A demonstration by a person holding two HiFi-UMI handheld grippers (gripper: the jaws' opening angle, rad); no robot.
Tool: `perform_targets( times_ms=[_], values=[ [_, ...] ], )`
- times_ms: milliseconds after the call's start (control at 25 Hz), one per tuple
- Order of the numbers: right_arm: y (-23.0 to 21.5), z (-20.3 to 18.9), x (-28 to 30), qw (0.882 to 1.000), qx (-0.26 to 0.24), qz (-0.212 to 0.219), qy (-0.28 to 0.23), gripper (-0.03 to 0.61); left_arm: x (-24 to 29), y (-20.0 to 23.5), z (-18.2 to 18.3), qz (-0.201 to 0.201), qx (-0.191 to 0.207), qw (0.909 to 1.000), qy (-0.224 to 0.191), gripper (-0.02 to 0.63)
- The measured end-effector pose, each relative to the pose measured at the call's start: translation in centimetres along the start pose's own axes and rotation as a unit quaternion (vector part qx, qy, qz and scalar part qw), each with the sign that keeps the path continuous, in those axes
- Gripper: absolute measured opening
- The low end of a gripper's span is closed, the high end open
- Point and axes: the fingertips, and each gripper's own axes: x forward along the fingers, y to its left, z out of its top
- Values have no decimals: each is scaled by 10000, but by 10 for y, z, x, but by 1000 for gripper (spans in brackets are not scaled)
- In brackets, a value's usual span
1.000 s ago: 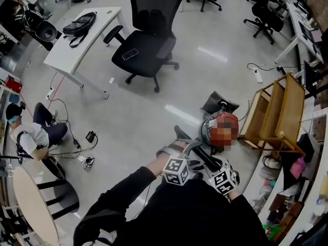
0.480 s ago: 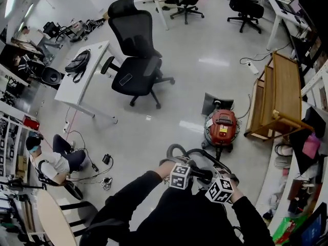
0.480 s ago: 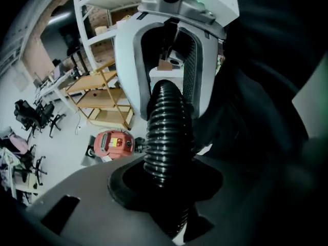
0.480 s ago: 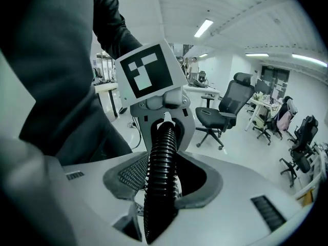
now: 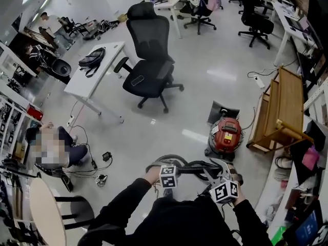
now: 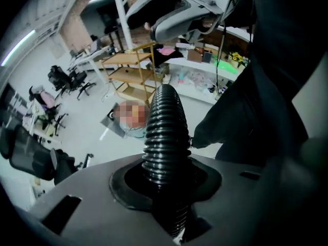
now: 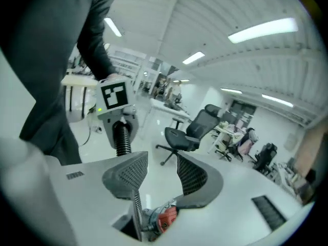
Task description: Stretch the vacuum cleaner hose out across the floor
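Observation:
The red vacuum cleaner (image 5: 225, 136) stands on the floor in front of me. Its black ribbed hose (image 5: 177, 160) loops from it toward my hands. My left gripper (image 5: 165, 167) has that hose (image 6: 163, 127) running straight through its jaws. The jaws are closing and press on it. My right gripper (image 5: 219, 178) is held to the right of the left one, close to the hose's other stretch. In the right gripper view its mesh pads (image 7: 128, 174) stand apart with only floor showing between them. The hose (image 7: 122, 137) hangs from the left gripper beyond.
A black office chair (image 5: 148, 76) and a white desk (image 5: 95, 70) stand ahead on the left. A wooden shelf unit (image 5: 282, 111) is right of the vacuum. A person (image 5: 51, 147) sits on the floor at the left among cables (image 5: 97, 163). A round table (image 5: 46, 214) is at the lower left.
The left gripper has closed round the hose. Both grippers have drawn back from the vacuum, and a loop of hose now shows between them and it.

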Motion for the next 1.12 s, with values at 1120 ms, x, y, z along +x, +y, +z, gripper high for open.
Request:
perform_targets(
  times_ms=[1120],
  values=[
    [213,155,52,9438,3299,-174,90,137,-153,-43,-321,802,-5300,8201,-2002,135]
  ],
)
